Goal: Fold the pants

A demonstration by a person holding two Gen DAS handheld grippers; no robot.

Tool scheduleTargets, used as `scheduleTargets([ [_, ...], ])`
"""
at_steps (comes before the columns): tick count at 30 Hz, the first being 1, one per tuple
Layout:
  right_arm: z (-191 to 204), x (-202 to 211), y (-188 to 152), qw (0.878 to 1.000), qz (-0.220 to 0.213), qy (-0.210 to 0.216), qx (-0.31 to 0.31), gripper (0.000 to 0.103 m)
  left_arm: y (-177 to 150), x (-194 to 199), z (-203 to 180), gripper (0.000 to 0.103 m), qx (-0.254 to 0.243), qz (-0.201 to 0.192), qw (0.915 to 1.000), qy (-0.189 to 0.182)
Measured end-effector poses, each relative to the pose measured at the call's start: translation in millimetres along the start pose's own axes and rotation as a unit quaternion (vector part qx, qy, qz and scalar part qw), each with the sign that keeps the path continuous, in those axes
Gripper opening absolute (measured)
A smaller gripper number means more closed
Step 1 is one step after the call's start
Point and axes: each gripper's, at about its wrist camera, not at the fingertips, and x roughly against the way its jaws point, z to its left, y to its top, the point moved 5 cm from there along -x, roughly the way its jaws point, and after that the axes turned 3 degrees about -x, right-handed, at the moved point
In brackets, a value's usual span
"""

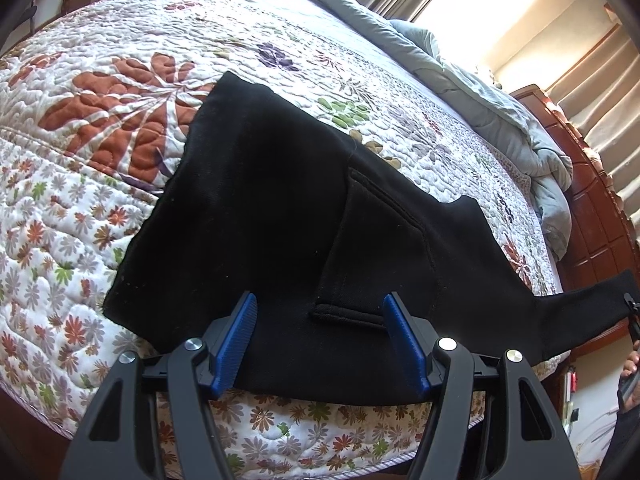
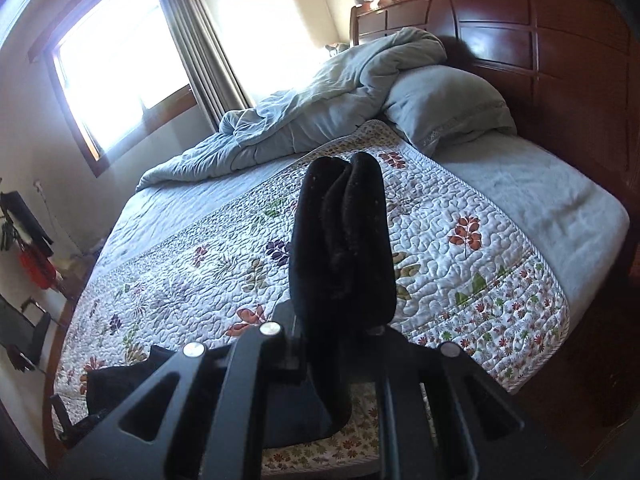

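Note:
Black pants [image 1: 260, 200] lie spread on the flowered quilt [image 1: 100, 184] near the bed's front edge, a pocket seam facing up. My left gripper [image 1: 320, 336] hovers over their near part, open, blue pads [image 1: 240, 332] wide apart with flat cloth between and below them. One end of the pants [image 1: 588, 312] stretches off to the right, lifted off the bed. My right gripper [image 2: 340, 316] is shut on that end; the bunched black cloth [image 2: 344, 240] sticks up out of its jaws and hides the fingertips. The rest of the pants [image 2: 116, 384] shows at the lower left in the right wrist view.
A crumpled grey duvet [image 2: 304, 108] and a pillow [image 2: 444, 112] lie by the dark wooden headboard [image 2: 560, 52]. A bright window [image 2: 116, 60] with curtains is beyond the bed. A hand [image 1: 630, 364] shows at the right edge. The quilt [image 2: 440, 220] lies bare ahead.

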Motion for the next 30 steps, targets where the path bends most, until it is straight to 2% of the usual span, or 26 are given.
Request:
scheduleTargets([
  [8, 34.6, 0.1, -5.4, 0.999, -0.001, -0.01, 0.053, 0.01, -0.6, 4.2, 5.3, 0.066, 0.007, -0.002, 0.9999, -0.011],
  [30, 87.3, -8.2, -20.9, 0.993, 0.011, -0.007, 0.114, 0.01, -2.8, 11.2, 11.4, 0.066, 0.015, -0.006, 0.9996, -0.022],
])
